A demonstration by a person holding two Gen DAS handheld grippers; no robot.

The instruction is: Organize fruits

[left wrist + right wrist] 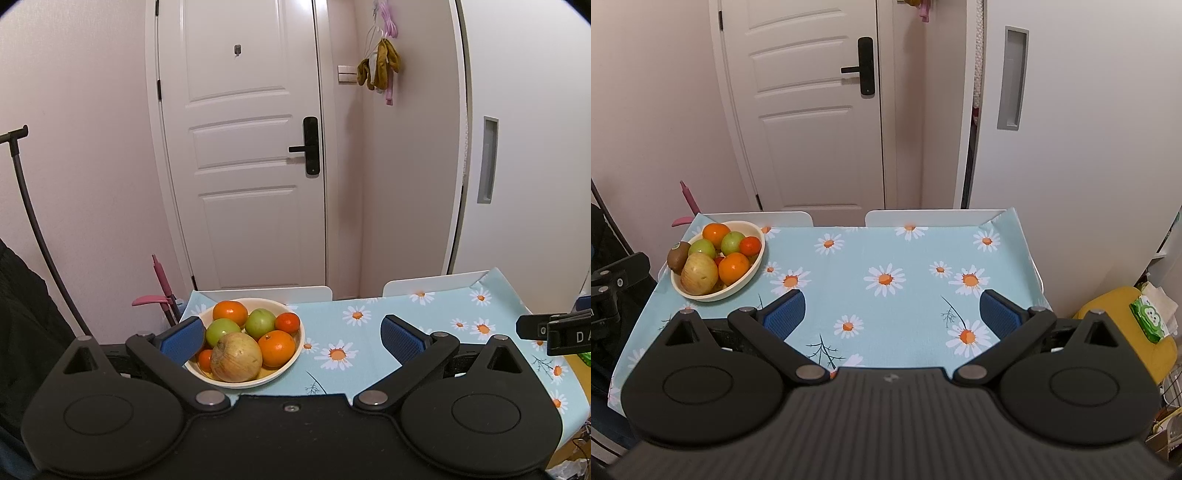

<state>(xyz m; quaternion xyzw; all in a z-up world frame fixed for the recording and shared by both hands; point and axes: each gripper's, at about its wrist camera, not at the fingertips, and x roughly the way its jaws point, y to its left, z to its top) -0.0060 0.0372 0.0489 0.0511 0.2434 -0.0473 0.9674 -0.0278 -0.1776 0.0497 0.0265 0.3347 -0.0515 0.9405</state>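
A cream bowl stands at the table's far left corner. It holds two large oranges, small tangerines, two green fruits and a big tan fruit. In the right wrist view the bowl also shows a brown kiwi resting at its left rim. My left gripper is open just in front of the bowl, and its left pad overlaps the bowl's left side. My right gripper is open and empty over the middle of the cloth.
A light blue daisy tablecloth covers the table. Two white chair backs stand at its far edge before a white door. A yellow stool carrying a green tissue pack sits right of the table. A pink handle leans at far left.
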